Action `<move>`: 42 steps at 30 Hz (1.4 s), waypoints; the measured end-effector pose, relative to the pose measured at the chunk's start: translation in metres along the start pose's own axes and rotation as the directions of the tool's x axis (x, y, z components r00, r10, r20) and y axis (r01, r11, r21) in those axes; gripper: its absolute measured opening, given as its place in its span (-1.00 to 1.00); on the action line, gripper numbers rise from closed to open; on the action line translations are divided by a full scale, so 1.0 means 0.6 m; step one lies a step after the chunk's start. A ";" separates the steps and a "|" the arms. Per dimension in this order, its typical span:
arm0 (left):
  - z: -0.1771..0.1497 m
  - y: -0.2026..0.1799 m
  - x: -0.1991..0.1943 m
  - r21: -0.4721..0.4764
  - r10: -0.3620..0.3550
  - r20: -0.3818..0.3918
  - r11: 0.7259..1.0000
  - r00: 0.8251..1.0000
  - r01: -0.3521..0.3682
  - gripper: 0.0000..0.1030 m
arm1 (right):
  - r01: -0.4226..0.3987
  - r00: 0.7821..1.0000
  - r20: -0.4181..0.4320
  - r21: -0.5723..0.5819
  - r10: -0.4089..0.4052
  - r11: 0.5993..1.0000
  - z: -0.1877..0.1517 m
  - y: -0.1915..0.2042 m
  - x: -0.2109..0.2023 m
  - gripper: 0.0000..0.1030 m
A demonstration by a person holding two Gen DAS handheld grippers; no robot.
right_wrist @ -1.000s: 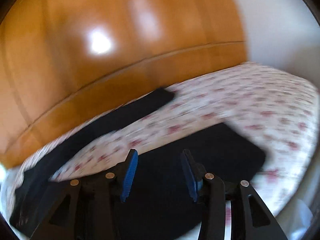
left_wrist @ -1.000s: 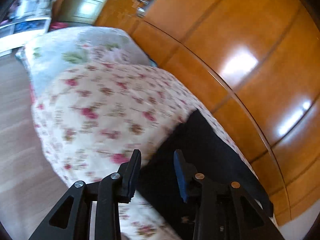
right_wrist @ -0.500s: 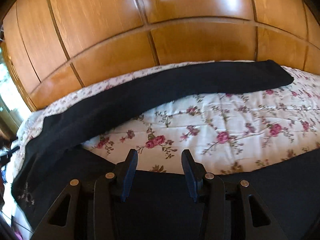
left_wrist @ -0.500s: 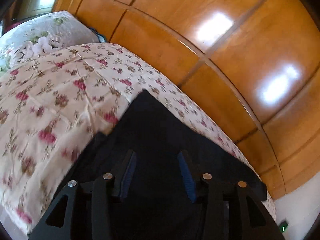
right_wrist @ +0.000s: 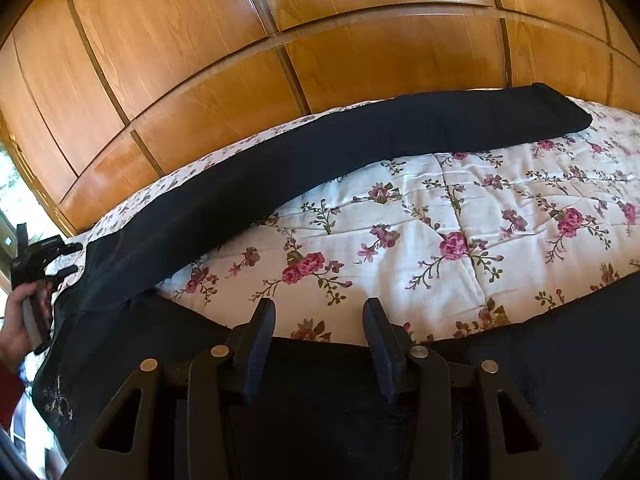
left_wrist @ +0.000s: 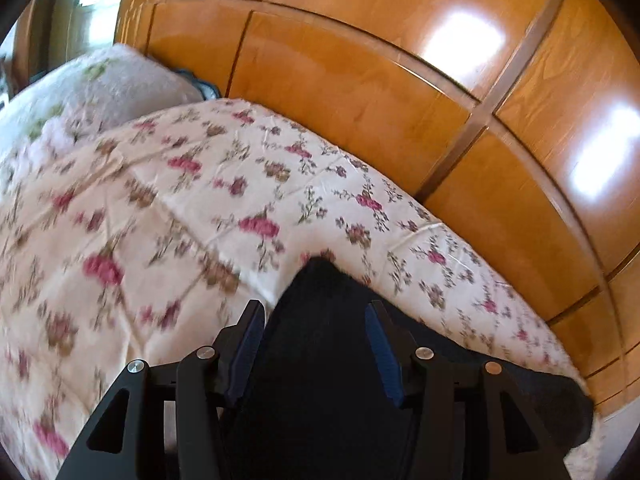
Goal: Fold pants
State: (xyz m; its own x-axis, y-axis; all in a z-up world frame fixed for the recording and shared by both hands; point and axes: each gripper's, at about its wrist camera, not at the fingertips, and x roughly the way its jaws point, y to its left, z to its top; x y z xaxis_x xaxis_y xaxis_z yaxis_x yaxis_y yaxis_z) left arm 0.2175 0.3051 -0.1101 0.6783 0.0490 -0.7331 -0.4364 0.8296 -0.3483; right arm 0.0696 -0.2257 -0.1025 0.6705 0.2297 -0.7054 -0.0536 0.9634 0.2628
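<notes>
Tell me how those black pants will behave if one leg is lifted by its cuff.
Probably floppy: the black pants follow the floral quilt's curve. The long far leg would likely sag and trail. Likely light, as the quilt barely dents.

Bright daylight glares off wood panels (left_wrist: 360, 92) (left view blurred).

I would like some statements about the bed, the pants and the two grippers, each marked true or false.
1. The pants are black. True.
2. The bed cover is plain blue. False: it is white with pink flowers.
3. One pant leg lies along the wooden panels. True.
4. The right gripper is clamped shut on a pillow. False: its jaws stand apart, over the near pant leg's edge.
5. The left gripper has nothing under it. False: black cloth lies below its open jaws.
</notes>
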 end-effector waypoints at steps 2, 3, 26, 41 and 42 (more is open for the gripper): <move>0.007 -0.012 0.017 0.050 0.015 0.009 0.999 1.000 -0.015 0.03 | 0.000 1.000 0.000 0.000 0.000 1.000 -0.001 -0.001 0.001 -0.09; 0.008 -0.016 0.023 0.066 0.016 0.011 0.998 1.000 -0.016 0.03 | 0.000 1.000 0.000 0.000 0.000 1.000 -0.001 -0.001 0.001 -0.09; -0.014 -0.048 0.043 0.178 0.029 0.090 0.983 0.995 -0.044 -0.82 | 0.004 1.000 0.001 -0.007 -0.004 1.000 0.000 -0.001 0.004 -0.09; -0.103 -0.035 -0.115 0.164 -0.242 0.149 0.962 0.959 0.218 -0.85 | 0.006 1.000 0.003 -0.008 -0.006 1.000 0.000 -0.001 0.004 -0.09; -0.113 -0.034 -0.123 0.167 -0.254 0.145 0.959 0.956 0.229 -0.85 | 0.006 1.000 0.003 -0.008 -0.006 1.000 0.000 -0.002 0.004 -0.09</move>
State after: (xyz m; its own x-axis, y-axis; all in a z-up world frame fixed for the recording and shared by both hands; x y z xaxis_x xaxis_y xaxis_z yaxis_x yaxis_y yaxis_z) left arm 0.1364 0.2468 -0.0884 0.8449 -0.0833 -0.5284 -0.1643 0.8996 -0.4046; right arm 0.0717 -0.2264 -0.1046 0.6731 0.2232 -0.7051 -0.0550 0.9659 0.2531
